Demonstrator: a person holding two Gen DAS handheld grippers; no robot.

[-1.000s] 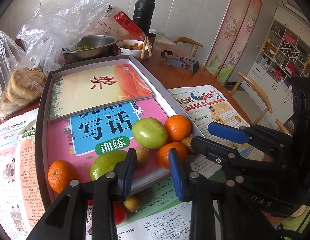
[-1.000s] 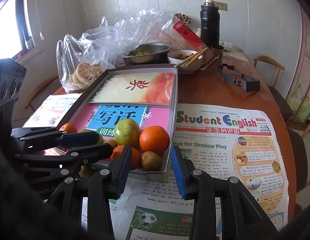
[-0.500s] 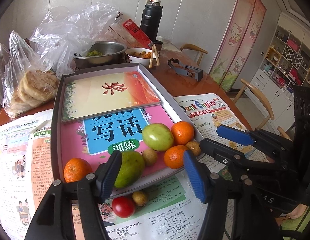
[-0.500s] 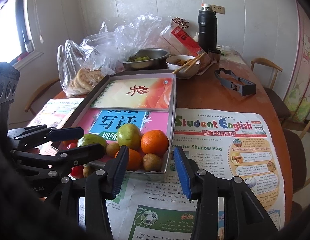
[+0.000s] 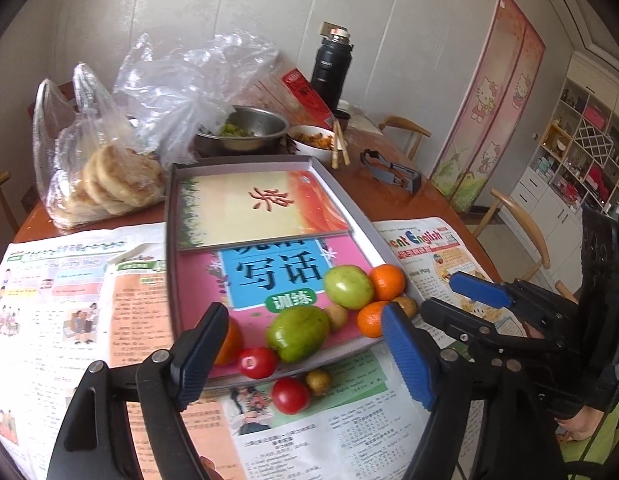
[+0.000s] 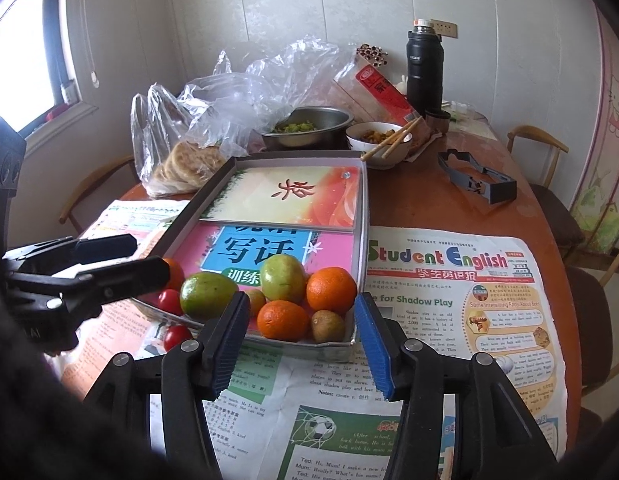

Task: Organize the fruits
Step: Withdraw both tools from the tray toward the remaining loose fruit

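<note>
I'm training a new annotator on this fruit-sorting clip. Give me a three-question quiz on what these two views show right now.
1. True or false: both red tomatoes lie inside the grey tray.
2. Multiple choice: what sits between the pads of the left tongs? A) an orange B) nothing held C) a green fruit.
3. Fill in: the chopsticks rest on a white ____ .

Key
1. False: one tomato is at the tray's near edge; the other lies on the newspaper outside.
2. B: the jaws are opening, with nothing gripped.
3. bowl.
</note>
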